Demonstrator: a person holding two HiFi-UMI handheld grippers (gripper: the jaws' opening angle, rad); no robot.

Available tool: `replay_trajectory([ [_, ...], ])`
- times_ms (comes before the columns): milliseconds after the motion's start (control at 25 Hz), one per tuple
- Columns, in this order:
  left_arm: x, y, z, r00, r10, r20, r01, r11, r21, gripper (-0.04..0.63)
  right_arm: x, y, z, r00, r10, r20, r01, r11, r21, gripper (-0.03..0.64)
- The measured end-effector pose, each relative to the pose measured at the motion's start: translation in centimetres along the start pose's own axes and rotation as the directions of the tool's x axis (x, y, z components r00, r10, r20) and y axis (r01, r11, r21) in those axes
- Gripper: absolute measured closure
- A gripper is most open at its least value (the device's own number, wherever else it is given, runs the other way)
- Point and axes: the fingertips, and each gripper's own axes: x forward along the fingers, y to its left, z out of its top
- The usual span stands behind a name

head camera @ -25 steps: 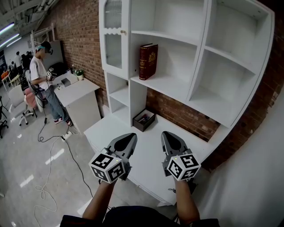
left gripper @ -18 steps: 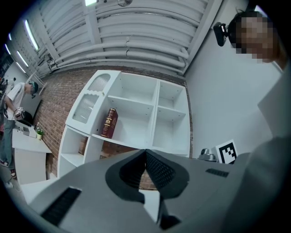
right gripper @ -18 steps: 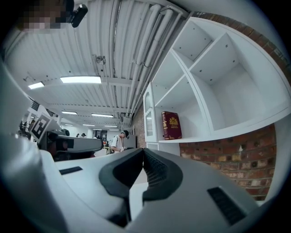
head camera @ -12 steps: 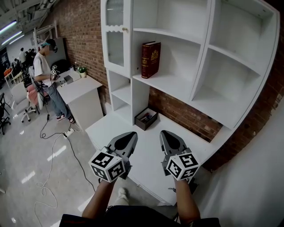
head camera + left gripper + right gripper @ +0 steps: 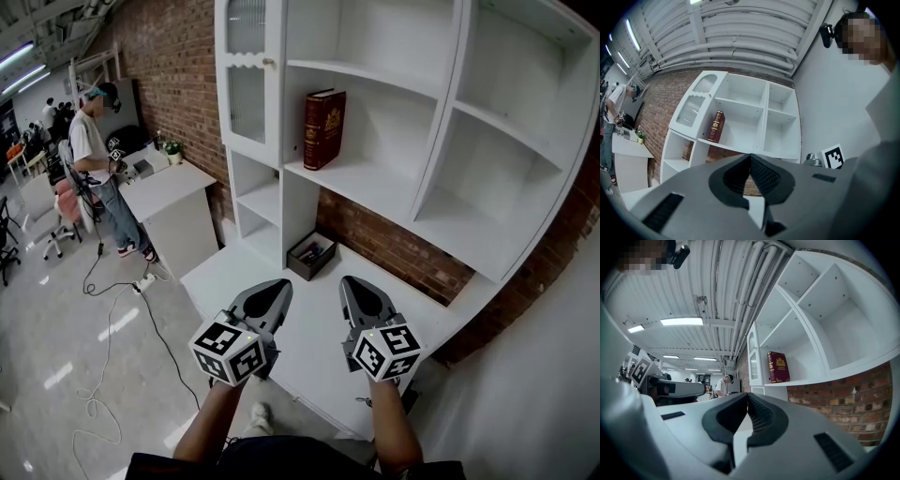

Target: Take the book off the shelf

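While left claw (image 5: 275,287) and right claw (image 5: 356,284) sit pressed together, empty, book (image 5: 323,128) stands on shelf (image 5: 367,189) well above, ahead.

The head view looks steeply down from behind the left hand-held gripper (image 5: 277,287) and right hand-held gripper (image 5: 352,282), across the surface (image 5: 230,272) to the shelf (image 5: 375,192). Each gripper view looks along its jaws, tilted up at that shelf from well back; all three share the book (image 5: 324,129).

Brick wall (image 5: 169,66), glossy grey floor (image 5: 47,319), white desk (image 5: 167,186) at L, ceiling strip lights (image 5: 682,321)
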Motion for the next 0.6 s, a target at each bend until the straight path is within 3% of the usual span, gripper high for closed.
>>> replay_trajectory([
  [600,2.8,6.2,0.7,1.000,-0.013,-0.001,0.013,1.000,-0.019,0.578,6.6,-1.1,-0.5,1.000,-0.016,0.003,0.016,1.000,0.010,0.597],
])
